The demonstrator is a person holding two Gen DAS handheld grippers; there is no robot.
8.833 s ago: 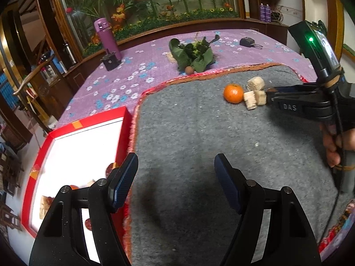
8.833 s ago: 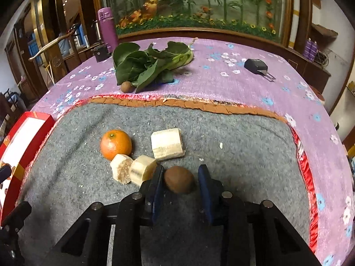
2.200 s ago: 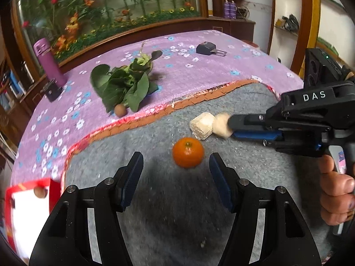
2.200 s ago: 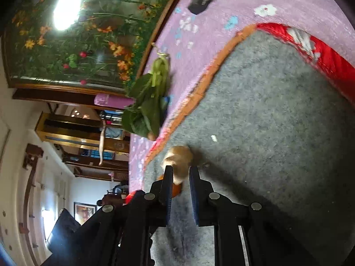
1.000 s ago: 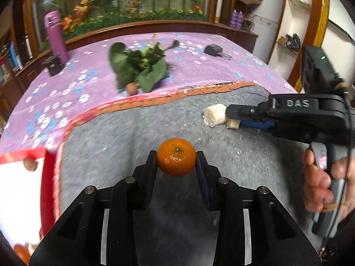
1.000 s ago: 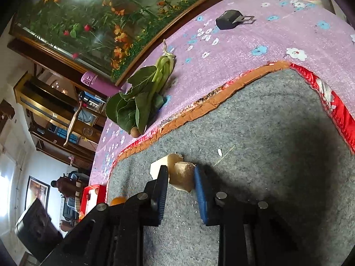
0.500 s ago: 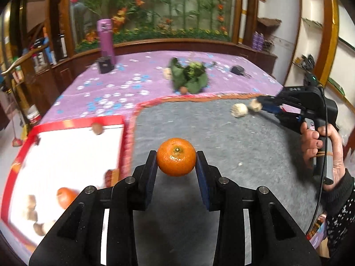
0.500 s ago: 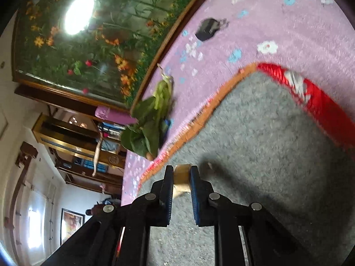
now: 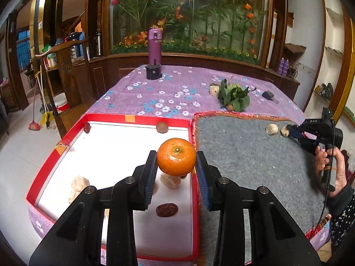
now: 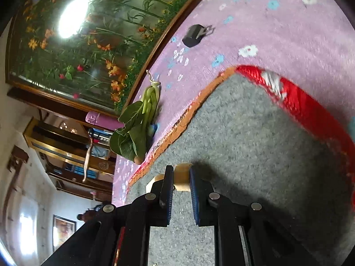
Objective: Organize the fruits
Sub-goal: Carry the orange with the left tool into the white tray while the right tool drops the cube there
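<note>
My left hand-held gripper (image 9: 176,168) is clamped on the orange (image 9: 176,157), held above the right side of the red-rimmed tray (image 9: 191,133). Only the left wrist view shows that tray, with a date (image 9: 166,209), pale banana pieces (image 9: 170,180) and a brown fruit (image 9: 161,127) on its white floor. That view also catches my right hand-held gripper (image 9: 286,131) far off on the grey mat (image 9: 244,150), its tips at a banana chunk (image 9: 284,131), a second chunk (image 9: 272,129) just beside it. The right wrist view is rolled sideways; there my right hand-held gripper (image 10: 180,180) is pressed together on that pale chunk (image 10: 181,177), which is mostly hidden between the pads. The leafy greens (image 10: 137,128) lie on the purple tabletop (image 10: 277,33); the small brown thing at their tip is too small to name
</note>
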